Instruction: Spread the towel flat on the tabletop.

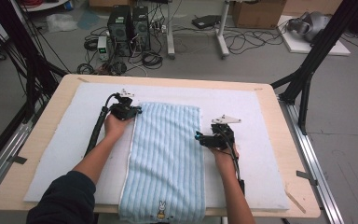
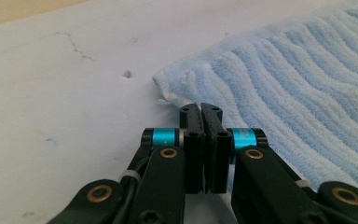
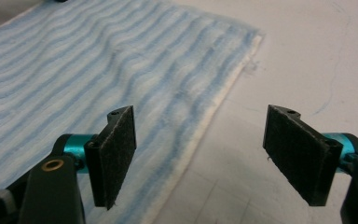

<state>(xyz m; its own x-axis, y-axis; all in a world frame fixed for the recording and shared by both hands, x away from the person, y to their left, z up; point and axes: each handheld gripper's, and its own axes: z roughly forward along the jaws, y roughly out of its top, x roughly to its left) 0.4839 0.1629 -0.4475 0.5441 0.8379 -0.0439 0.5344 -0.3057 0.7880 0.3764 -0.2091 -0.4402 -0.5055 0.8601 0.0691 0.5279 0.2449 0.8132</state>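
Reaching in from 6 o'clock in the high view, two forearms angle up onto the table (image 1: 46, 154), the left in a dark sleeve (image 1: 65, 198) pushed above the wrist, the right bare. Nearest the person, the light blue striped towel (image 1: 168, 158) hangs a little over the table's near edge, a small rabbit mark (image 1: 161, 210) at its 6 o'clock end; it runs lengthwise away toward 12 o'clock on the white mat (image 1: 256, 140). Right hand (image 1: 223, 156) sits at the towel's 3 o'clock side, about midway up its long edge, wrist fairly straight, right gripper (image 1: 199, 136) pointing toward 9 o'clock at the hem. In the right gripper view its jaws stand wide apart, one pad over the towel (image 3: 121, 60), the other over bare mat, the pale hem running between them; nothing pinched. Farther out, left hand (image 1: 114, 125) lies at the towel's far corner near 11 o'clock, forearm slanting toward 1 o'clock, left gripper (image 1: 139, 111) tipped toward 3 o'clock onto the corner. In the left gripper view (image 2: 204, 109) the jaws are pressed together right at the towel (image 2: 284, 74) corner, which bunches just ahead of the tips; whether any cloth is caught between them can't be told. Cable (image 1: 98, 128) trails back along the left forearm.
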